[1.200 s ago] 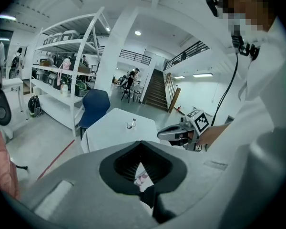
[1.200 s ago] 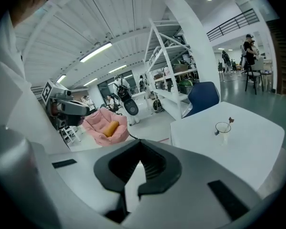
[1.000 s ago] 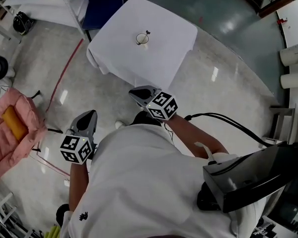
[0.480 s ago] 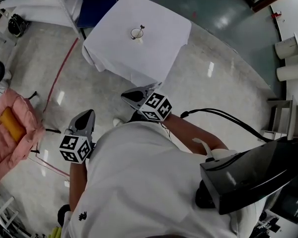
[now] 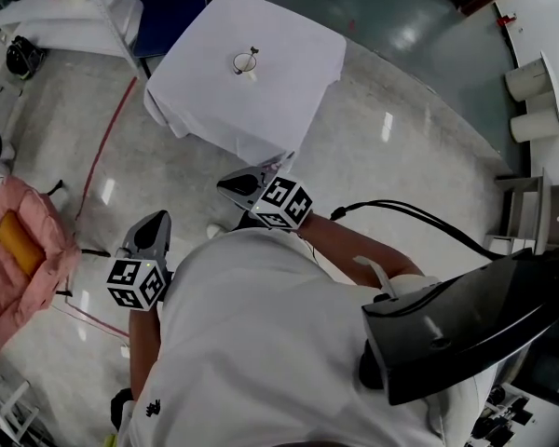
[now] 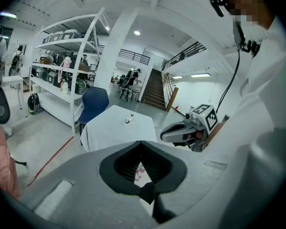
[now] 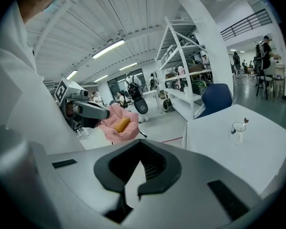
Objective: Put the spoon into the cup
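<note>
Head view shows the person standing well back from the worktop [image 5: 289,91], which is draped in a white cloth [image 5: 196,124]. The left gripper [image 5: 154,222] and right gripper [image 5: 227,186] are both held close to the body and aimed toward it. Each gripper's jaws are pressed together with nothing between them.

The cup [image 5: 243,63] stands alone near the middle of the worktop, far ahead of both jaws. The spoon [image 5: 252,52] already sits in it. Its long axis is close to upright and its upper end leans over the rim to the right as seen from the jaws. Which end is up is too small to tell.

Polished floor [image 5: 382,147] lies between the jaws and the worktop's near edge. A blue chair [image 5: 172,3] stands beyond the worktop, and a shelving rack [image 6: 69,56] is farther left. A pink seat [image 5: 23,254] holding an orange cushion [image 5: 17,237] lies left of the left jaws, past a red line [image 5: 112,128] on the floor.
</note>
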